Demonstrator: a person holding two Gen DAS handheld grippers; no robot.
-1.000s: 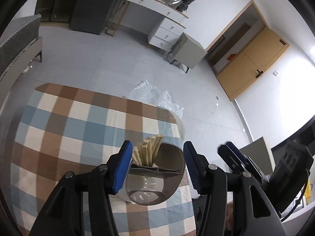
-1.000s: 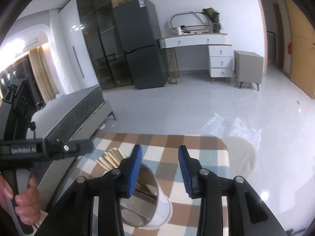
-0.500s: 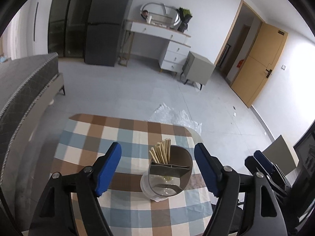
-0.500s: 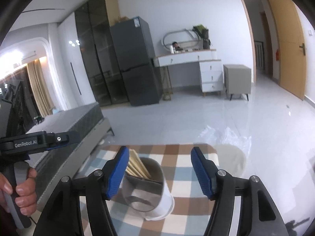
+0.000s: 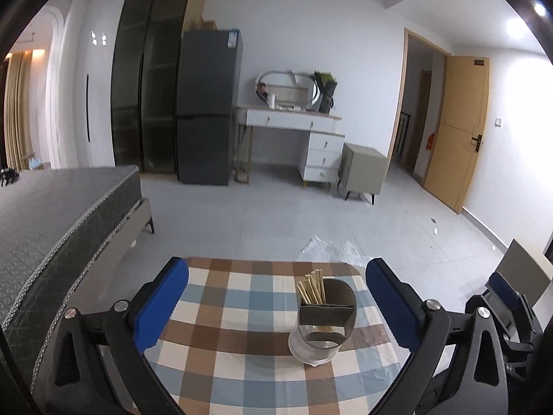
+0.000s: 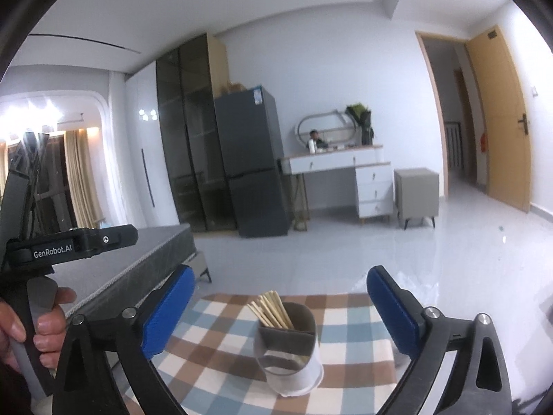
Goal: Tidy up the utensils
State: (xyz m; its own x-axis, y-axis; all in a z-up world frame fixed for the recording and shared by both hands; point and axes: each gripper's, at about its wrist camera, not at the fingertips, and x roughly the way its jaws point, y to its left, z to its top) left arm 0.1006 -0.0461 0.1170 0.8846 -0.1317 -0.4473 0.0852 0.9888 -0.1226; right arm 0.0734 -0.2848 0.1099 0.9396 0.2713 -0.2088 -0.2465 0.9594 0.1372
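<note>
The utensil holder (image 5: 323, 318) stood on the checked table (image 5: 221, 311), at about 1 o'clock from the left gripper (image 5: 276, 307), with the chopsticks (image 5: 311, 290) in its back part. Backing off slowly would likely keep it from tipping. Both the left gripper and the right gripper (image 6: 281, 311) pointed a bit down, jaws opening wide, holding nothing.

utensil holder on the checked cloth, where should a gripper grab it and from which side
Probably the grey oval utensil holder by its round white base, approached level from the near side. It stands upright, and the bundle of wooden chopsticks fills the far compartment, so a top approach looks crowded. The right gripper, whose jaws are opening with nothing between them, faces it almost squarely.
</note>
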